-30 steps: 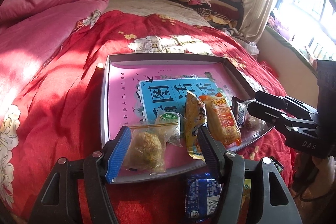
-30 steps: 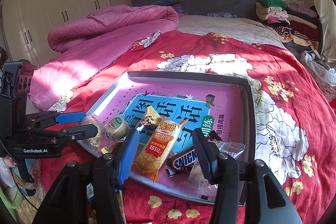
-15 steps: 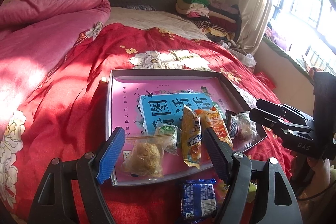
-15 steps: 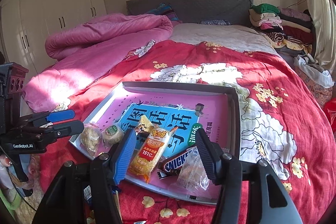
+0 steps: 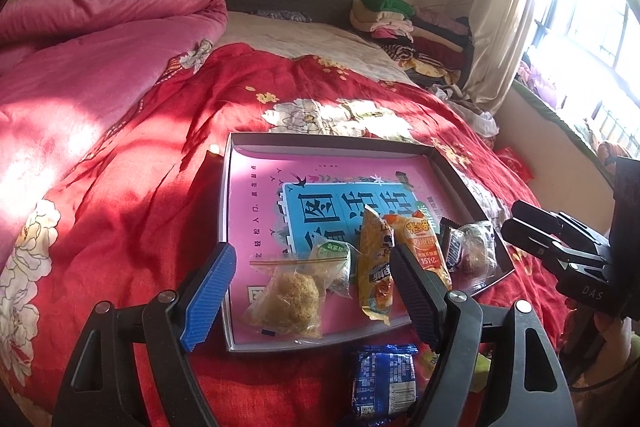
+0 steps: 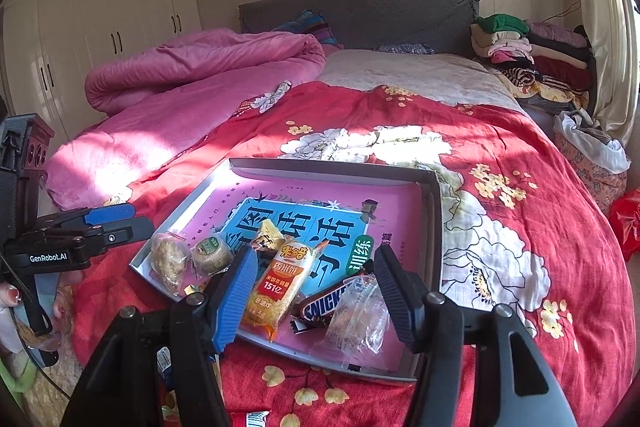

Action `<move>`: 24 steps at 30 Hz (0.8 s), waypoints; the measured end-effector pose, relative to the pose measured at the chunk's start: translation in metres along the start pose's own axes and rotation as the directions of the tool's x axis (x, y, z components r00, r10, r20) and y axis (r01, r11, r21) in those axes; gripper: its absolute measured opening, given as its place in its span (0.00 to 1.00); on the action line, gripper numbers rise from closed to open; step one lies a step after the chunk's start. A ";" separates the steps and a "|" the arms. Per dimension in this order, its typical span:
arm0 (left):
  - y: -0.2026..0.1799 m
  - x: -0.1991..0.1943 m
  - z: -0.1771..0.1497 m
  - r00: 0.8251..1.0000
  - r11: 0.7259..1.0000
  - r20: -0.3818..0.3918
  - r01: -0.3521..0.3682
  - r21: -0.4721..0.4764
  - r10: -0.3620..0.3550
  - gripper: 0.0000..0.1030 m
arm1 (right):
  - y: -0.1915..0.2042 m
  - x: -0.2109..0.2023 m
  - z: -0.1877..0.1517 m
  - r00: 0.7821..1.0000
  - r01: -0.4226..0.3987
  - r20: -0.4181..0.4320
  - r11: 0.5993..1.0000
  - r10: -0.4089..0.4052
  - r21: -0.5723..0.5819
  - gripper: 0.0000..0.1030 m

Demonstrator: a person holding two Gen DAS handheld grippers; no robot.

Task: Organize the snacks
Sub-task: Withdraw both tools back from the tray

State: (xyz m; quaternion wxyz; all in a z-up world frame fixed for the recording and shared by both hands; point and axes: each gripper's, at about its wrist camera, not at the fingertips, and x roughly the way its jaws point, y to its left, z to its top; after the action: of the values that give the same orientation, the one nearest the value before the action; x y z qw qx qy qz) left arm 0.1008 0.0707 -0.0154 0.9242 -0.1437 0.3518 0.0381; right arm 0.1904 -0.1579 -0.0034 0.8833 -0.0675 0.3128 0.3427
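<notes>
A shallow grey tray (image 5: 226,227) with a pink and blue printed floor lies on the red flowered bedspread. Along its near edge lie a clear bag with a crumbly ball (image 5: 286,297), a green-labelled round cake (image 5: 332,259), a yellow packet (image 5: 376,271), an orange packet (image 5: 426,247), a Snickers bar (image 6: 332,301) and a clear pastry bag (image 6: 356,319). A blue packet (image 5: 384,379) lies on the bedspread outside the tray. My left gripper (image 5: 311,251) hovers over the near-left edge, its jaws opening and gripping nothing. My right gripper (image 6: 315,255) hangs open and empty over the near-right corner.
A bunched pink duvet (image 6: 192,67) fills the left of the bed. Folded clothes (image 6: 528,55) are stacked at the far right by the grey headboard (image 6: 360,11). Wardrobes (image 6: 108,15) stand on the left, a curtained window (image 5: 580,7) on the right. A hand (image 6: 12,297) holds the left gripper.
My left gripper has drawn back from the crumbly-ball bag and its jaws have widened. My right gripper has backed off and lifted slightly, jaws a little wider. The snacks lie as before.
</notes>
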 end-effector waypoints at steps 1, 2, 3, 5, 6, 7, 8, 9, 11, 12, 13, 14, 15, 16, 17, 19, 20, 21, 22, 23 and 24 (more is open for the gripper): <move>-0.001 0.000 0.000 1.000 1.000 -0.002 0.005 0.005 -0.005 0.78 | -0.001 -0.002 0.000 1.000 0.004 0.003 1.000 -0.004 -0.001 0.59; -0.003 -0.001 -0.001 1.000 1.000 -0.005 0.014 0.012 -0.014 0.78 | -0.001 -0.003 0.000 1.000 0.008 0.004 1.000 -0.008 -0.001 0.59; -0.005 -0.001 -0.002 1.000 1.000 -0.006 0.021 0.019 -0.020 0.78 | -0.002 -0.004 0.000 1.000 0.012 0.003 1.000 -0.012 -0.004 0.59; -0.008 -0.002 -0.003 1.000 0.999 -0.006 0.024 0.034 -0.024 0.78 | -0.002 -0.006 -0.002 1.000 0.022 -0.001 1.000 -0.022 -0.010 0.60; -0.010 -0.003 -0.003 1.000 0.999 -0.007 0.026 0.039 -0.025 0.78 | -0.002 -0.007 -0.003 1.000 0.024 -0.004 1.000 -0.024 -0.013 0.60; -0.011 -0.004 -0.004 1.000 0.999 -0.008 0.029 0.042 -0.029 0.78 | -0.002 -0.008 -0.004 1.000 0.026 -0.007 1.000 -0.026 -0.017 0.61; -0.012 -0.004 -0.004 0.999 0.998 -0.010 0.034 0.044 -0.034 0.78 | -0.002 -0.009 -0.005 1.000 0.027 -0.010 0.999 -0.027 -0.021 0.63; -0.012 -0.005 -0.005 0.999 0.998 -0.011 0.036 0.046 -0.035 0.78 | -0.001 -0.010 -0.006 1.000 0.027 -0.013 0.999 -0.027 -0.025 0.64; -0.013 -0.006 -0.005 0.999 0.998 -0.012 0.038 0.047 -0.038 0.78 | 0.000 -0.012 -0.008 1.000 0.025 -0.017 0.999 -0.026 -0.032 0.64; -0.013 -0.007 -0.006 0.999 0.998 -0.012 0.038 0.048 -0.037 0.78 | 0.001 -0.013 -0.008 0.999 0.024 -0.021 0.999 -0.025 -0.037 0.64; -0.013 -0.008 -0.006 0.999 0.998 -0.011 0.039 0.047 -0.038 0.78 | 0.003 -0.014 -0.009 0.999 0.024 -0.022 0.999 -0.025 -0.042 0.64; -0.013 -0.009 -0.006 0.999 0.998 -0.012 0.041 0.045 -0.040 0.78 | 0.004 -0.016 -0.010 0.999 0.022 -0.022 0.999 -0.023 -0.047 0.65; -0.013 -0.009 -0.006 0.999 0.998 -0.012 0.042 0.044 -0.041 0.78 | 0.005 -0.017 -0.011 1.000 0.018 -0.025 0.999 -0.019 -0.051 0.66; -0.013 -0.010 -0.006 0.999 0.998 -0.012 0.042 0.043 -0.042 0.78 | 0.006 -0.019 -0.011 1.000 0.017 -0.025 0.998 -0.018 -0.054 0.66; -0.013 -0.011 -0.007 0.999 0.998 -0.012 0.043 0.043 -0.043 0.78 | 0.007 -0.020 -0.012 0.999 0.020 -0.024 0.998 -0.022 -0.058 0.66; -0.014 -0.012 -0.008 0.999 0.998 -0.012 0.045 0.046 -0.044 0.78 | 0.009 -0.023 -0.013 0.999 0.021 -0.023 0.998 -0.023 -0.066 0.66; -0.015 -0.012 -0.008 0.999 0.998 -0.015 0.046 0.047 -0.045 0.78 | 0.009 -0.025 -0.013 0.999 0.026 -0.020 0.997 -0.027 -0.070 0.66; -0.015 -0.013 -0.009 0.999 0.998 -0.018 0.048 0.048 -0.047 0.78 | 0.010 -0.027 -0.014 0.999 0.029 -0.021 0.997 -0.031 -0.074 0.67; -0.016 -0.013 -0.010 0.998 0.997 -0.021 0.052 0.049 -0.051 0.78 | 0.010 -0.029 -0.014 0.999 0.029 -0.024 0.997 -0.031 -0.073 0.67; -0.017 -0.014 -0.011 0.998 0.997 -0.023 0.055 0.052 -0.054 0.78 | 0.010 -0.031 -0.014 0.999 0.031 -0.024 0.997 -0.033 -0.070 0.67; -0.018 -0.015 -0.012 0.998 0.997 -0.025 0.055 0.056 -0.054 0.78 | 0.010 -0.034 -0.015 0.999 0.028 -0.023 0.997 -0.029 -0.067 0.67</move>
State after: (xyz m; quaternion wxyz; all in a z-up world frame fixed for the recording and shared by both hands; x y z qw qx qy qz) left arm 0.0850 0.0509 -0.0096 0.9244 -0.1276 0.3594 0.0014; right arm 0.1570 -0.1746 0.0057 0.8815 -0.1055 0.3109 0.3394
